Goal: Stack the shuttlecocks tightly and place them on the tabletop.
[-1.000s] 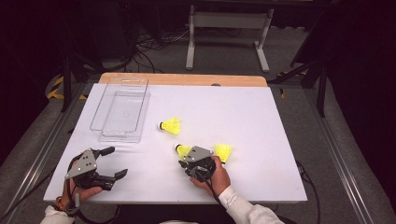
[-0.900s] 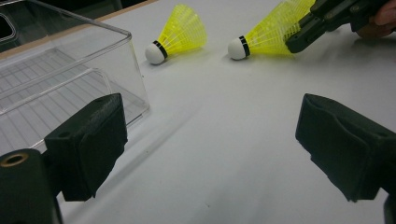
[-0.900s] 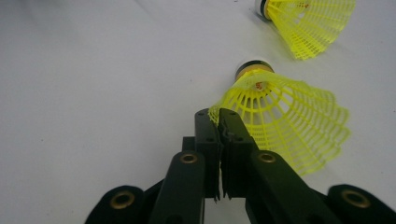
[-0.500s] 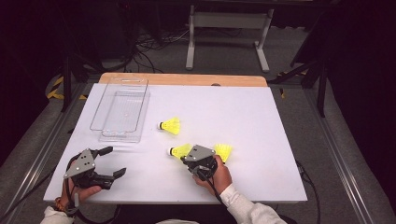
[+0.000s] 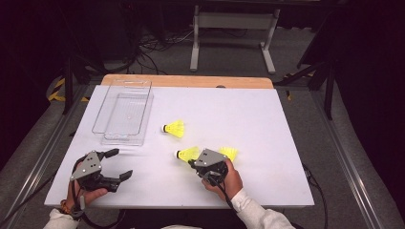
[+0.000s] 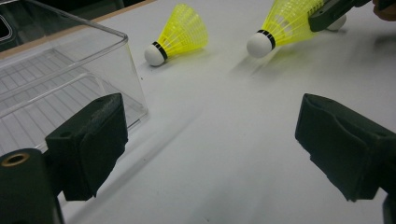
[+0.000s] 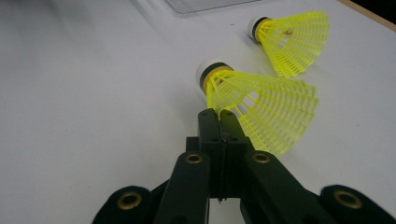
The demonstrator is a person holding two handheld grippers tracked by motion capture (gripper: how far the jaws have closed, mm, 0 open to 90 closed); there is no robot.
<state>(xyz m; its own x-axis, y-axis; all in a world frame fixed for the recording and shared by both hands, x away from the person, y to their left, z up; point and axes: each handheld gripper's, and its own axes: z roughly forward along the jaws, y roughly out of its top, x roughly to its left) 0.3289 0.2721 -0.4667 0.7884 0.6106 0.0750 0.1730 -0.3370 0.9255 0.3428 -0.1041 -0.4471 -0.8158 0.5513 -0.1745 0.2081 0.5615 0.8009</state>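
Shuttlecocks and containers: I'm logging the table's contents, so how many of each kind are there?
Yellow shuttlecocks: 3, namely the far shuttlecock, the gripped shuttlecock and the shuttlecock behind the hand-held gripper.
Clear plastic container: 1.
Total: 4.

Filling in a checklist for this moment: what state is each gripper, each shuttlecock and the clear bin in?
Left gripper: open, empty.
Right gripper: shut on the held shuttlecock.
Held shuttlecock: pinched by its skirt.
Shuttlecock near bin: on its side, free.
Shuttlecock beside right gripper: lying free.
Clear bin: open-topped, empty.
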